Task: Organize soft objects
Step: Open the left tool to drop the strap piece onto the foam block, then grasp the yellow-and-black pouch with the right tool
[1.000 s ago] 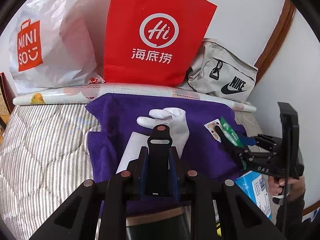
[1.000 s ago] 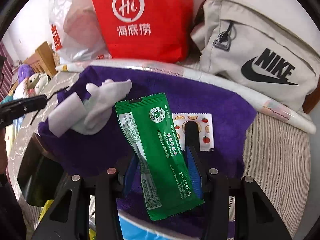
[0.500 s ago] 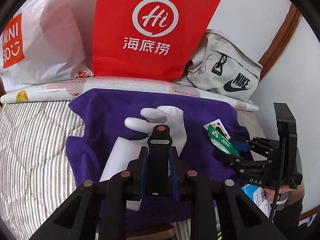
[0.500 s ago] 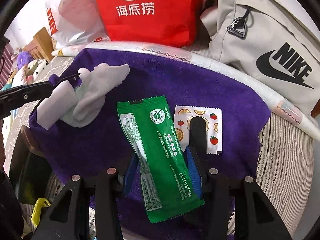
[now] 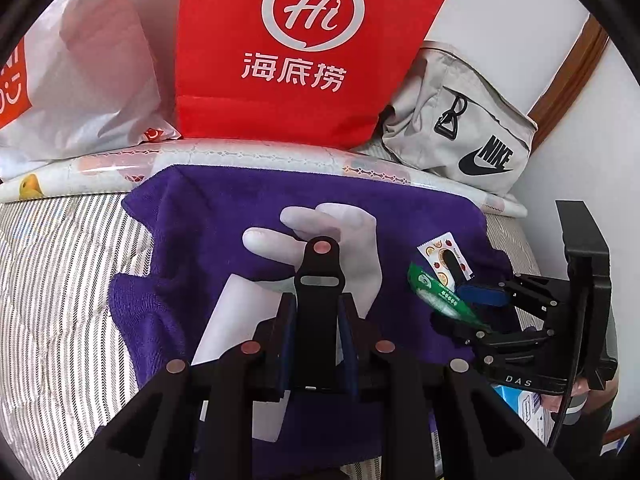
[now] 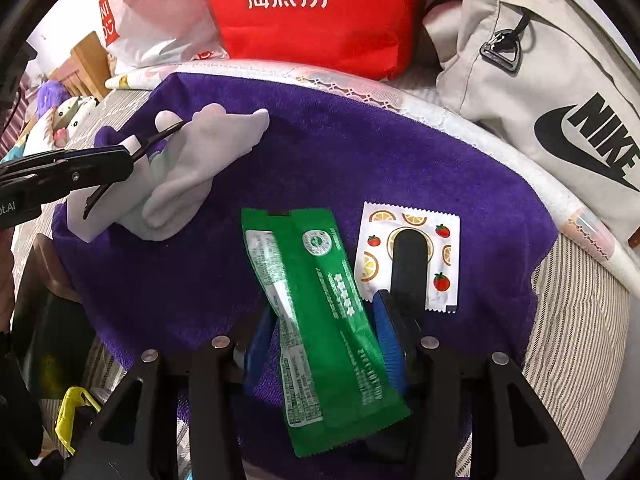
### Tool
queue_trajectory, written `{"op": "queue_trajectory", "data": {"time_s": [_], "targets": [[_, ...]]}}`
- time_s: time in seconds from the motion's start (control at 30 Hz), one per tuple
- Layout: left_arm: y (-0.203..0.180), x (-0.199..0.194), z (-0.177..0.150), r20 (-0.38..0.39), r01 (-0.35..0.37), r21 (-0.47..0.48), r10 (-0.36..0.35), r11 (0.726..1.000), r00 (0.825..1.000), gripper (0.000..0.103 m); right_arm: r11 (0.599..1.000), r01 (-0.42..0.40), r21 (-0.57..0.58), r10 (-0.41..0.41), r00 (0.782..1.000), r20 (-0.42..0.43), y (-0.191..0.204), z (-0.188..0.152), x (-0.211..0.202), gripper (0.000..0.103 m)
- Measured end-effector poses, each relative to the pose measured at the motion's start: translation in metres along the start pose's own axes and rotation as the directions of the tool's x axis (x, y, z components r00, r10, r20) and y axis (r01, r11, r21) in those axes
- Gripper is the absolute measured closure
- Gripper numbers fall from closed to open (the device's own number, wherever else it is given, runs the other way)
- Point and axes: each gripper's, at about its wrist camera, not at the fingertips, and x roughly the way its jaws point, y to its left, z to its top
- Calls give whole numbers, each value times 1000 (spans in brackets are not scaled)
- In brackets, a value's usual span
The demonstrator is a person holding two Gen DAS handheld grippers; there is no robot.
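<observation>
A purple towel (image 5: pixel 208 208) (image 6: pixel 360 148) is spread on the striped bed. On it lie a white glove (image 5: pixel 352 224) (image 6: pixel 216 140) over a white sheet (image 5: pixel 236 312) (image 6: pixel 80 216), and a fruit-print sachet (image 5: pixel 434 248) (image 6: pixel 376 236). My left gripper (image 5: pixel 320 256) (image 6: pixel 132 156) is shut, its tip at the glove's fingers; whether it pinches fabric I cannot tell. My right gripper (image 6: pixel 336 272) (image 5: pixel 448 292) has a green packet (image 6: pixel 320 312) (image 5: pixel 436 292) between its blue pads, low over the towel. Its jaws are opening, the pads still at the packet's edges. One finger overlaps the sachet.
A red paper bag (image 5: pixel 300 40), a white shopping bag (image 5: pixel 80 72) and a grey Nike bag (image 5: pixel 460 132) stand along the wall behind a rolled patterned sheet (image 5: pixel 240 156). A blue-and-white box (image 5: pixel 528 404) lies near the right hand. Striped bedding (image 5: pixel 52 280) extends left.
Both grippers have sunk toward the towel. The left one has come in over the glove. The right one has carried the green packet down beside the fruit-print sachet.
</observation>
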Motion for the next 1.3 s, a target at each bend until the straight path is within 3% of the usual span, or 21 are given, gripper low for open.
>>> {"op": "queue_trajectory", "data": {"time_s": [0.17,0.3,0.37,0.7,1.3], "targets": [[0,-3,1,2,-1,1,1,1000,1000,82,1000,10,-1,-10,1000,17,2,-1,-6,38],[1,-10,0,2,-12,0,12,1000,1000,74,1000,11,23,-12,998,56,2,-3,-21,36],[0,-15,-2,5,-25,5,25,1000,1000,62,999,13,31,-15,997,80,4,-6,-34,36],[5,-67,-27,56,-69,5,69,998,996,61,1000,-5,-22,10,976,219,44,-49,-103,36],[46,-140,-108,101,-24,-88,33,996,994,58,979,-128,-160,156,973,171,162,-135,-99,36]]}}
